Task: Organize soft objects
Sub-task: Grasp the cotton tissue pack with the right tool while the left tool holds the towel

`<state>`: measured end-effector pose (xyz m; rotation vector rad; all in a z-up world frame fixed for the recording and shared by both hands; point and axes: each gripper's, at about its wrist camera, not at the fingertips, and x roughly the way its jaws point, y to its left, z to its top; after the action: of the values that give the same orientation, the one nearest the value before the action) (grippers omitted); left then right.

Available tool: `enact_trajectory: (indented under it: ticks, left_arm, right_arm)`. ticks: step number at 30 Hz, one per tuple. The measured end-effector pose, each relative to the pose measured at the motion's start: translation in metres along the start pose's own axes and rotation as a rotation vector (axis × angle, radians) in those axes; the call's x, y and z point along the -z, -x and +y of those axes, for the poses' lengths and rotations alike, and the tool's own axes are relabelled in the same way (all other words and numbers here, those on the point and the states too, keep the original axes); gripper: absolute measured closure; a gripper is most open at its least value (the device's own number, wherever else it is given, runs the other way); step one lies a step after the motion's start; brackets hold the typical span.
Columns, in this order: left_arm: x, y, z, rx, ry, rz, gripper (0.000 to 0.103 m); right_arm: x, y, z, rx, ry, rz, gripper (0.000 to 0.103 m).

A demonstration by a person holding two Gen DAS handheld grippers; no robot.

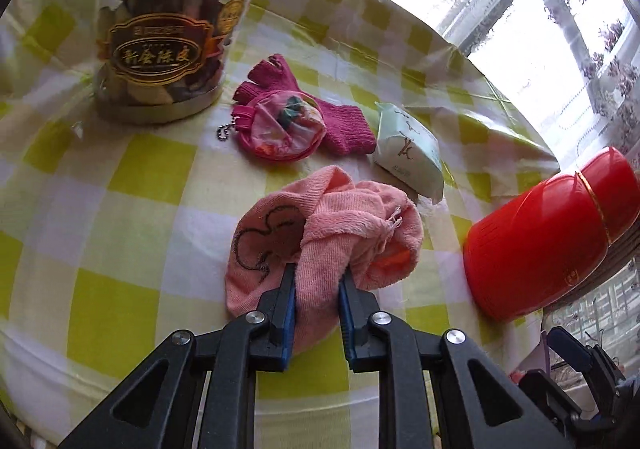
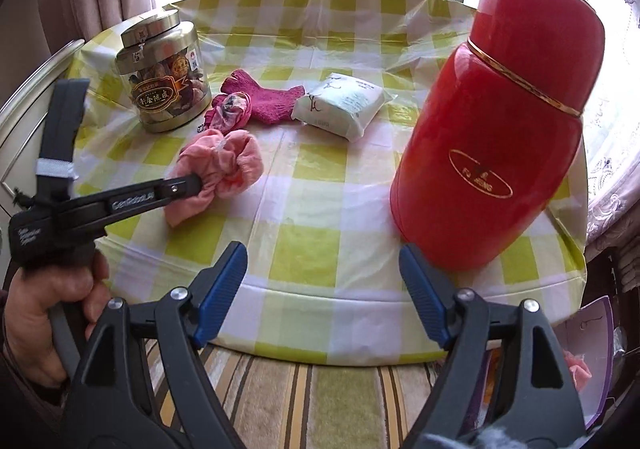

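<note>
A crumpled pink cloth (image 1: 328,225) (image 2: 220,165) with a dark drawn outline lies near the front of the green-and-white checked table (image 1: 120,209). My left gripper (image 1: 318,273) (image 2: 192,181) is shut on a fold of it, and the blue pads press the fabric from both sides. Behind it lie a magenta knit glove (image 1: 344,121) (image 2: 276,101) and a round pink pouch (image 1: 280,125) (image 2: 230,109) that rests on the glove. My right gripper (image 2: 322,251) stands open over the table's front edge, with nothing between its fingers.
A tall red flask (image 2: 500,137) (image 1: 544,245) stands at the right, close to my right gripper. A metal-lidded jar (image 2: 164,81) (image 1: 160,45) stands at the back left. A white tissue pack (image 2: 340,105) (image 1: 408,153) lies beside the glove. A hand (image 2: 40,309) holds the left gripper.
</note>
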<state>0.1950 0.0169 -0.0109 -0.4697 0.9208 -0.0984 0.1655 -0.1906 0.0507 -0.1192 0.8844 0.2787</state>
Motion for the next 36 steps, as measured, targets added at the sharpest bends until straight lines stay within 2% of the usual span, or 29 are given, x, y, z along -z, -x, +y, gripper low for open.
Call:
enact_trajectory:
  ticks: [4,8,13,17,21,26,31,33,36]
  left_arm:
    - [0.005,0.012,0.016,-0.014,0.076,-0.056,0.084]
    - [0.002,0.015,0.026,-0.054,0.109,-0.122,0.084]
    - [0.001,0.022,0.04,-0.056,0.162,-0.171,0.084]
    - [0.002,0.027,0.042,-0.063,0.158,-0.209,0.084]
    - [0.002,0.028,0.039,-0.066,0.138,-0.232,0.084]
    - [0.001,0.027,0.042,-0.056,0.137,-0.24,0.085]
    - [0.001,0.027,0.042,-0.046,0.132,-0.25,0.085]
    - [0.001,0.026,0.042,-0.045,0.13,-0.25,0.085]
    - [0.001,0.025,0.043,-0.045,0.133,-0.249,0.085]
  right_arm:
    - [-0.024,-0.012,0.004,0.013,-0.003,-0.018,0.017]
    - [-0.053,-0.031,0.002,0.029,-0.041,-0.03,0.009]
    - [-0.089,-0.068,0.007,0.062,-0.081,-0.025,0.008]
    - [-0.118,-0.1,0.008,0.101,-0.116,-0.024,0.007]
    - [-0.14,-0.135,0.004,0.129,-0.149,0.013,0.007]
    - [-0.153,-0.179,-0.014,0.18,-0.199,0.083,0.007]
    - [-0.149,-0.21,-0.029,0.167,-0.234,0.149,0.008]
    - [-0.142,-0.216,-0.031,0.158,-0.229,0.167,0.021]
    - [-0.133,-0.212,-0.028,0.141,-0.207,0.143,0.025]
